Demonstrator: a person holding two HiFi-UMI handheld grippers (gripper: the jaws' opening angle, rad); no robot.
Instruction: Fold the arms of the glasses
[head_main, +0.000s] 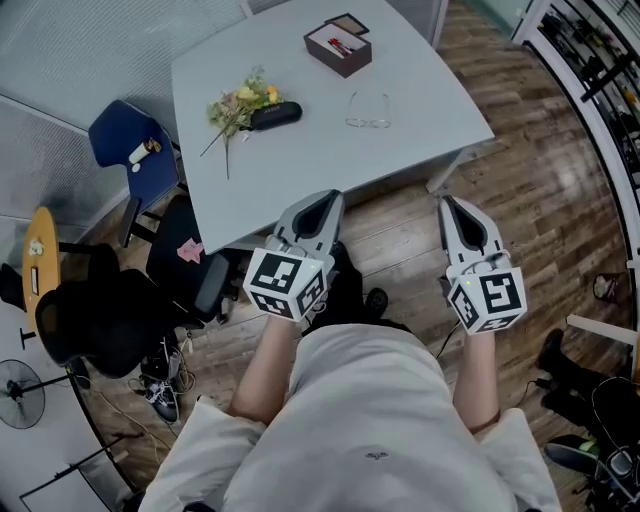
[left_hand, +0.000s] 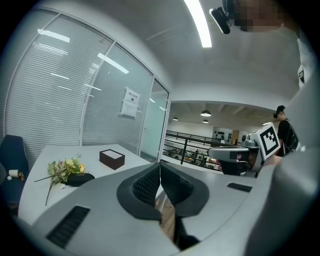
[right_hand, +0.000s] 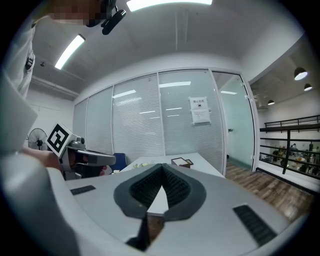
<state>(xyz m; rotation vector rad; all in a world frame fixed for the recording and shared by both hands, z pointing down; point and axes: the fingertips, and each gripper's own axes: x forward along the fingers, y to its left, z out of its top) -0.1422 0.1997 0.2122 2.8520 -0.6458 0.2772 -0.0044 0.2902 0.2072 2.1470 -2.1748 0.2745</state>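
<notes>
**Both grippers shut and empty, glasses out on the table**

Here's the left gripper (head_main: 326, 200), jaws pressed together with nothing between them, held in the air just short of the table's near edge. The right gripper (head_main: 447, 204) mirrors it on the right, jaws likewise closed and empty, above the wooden floor (head_main: 400, 240). Both point toward the white table (head_main: 330, 160). Out on that table, well apart from both grippers, lie the glasses (head_main: 368, 112), right of centre, arms apparently stretched open toward the far side. To their left sits a black case (head_main: 275, 115), right against a bunch of flowers (head_main: 238, 103). Farther back stands a dark box (head_main: 338, 48), near the table's far edge.
</notes>
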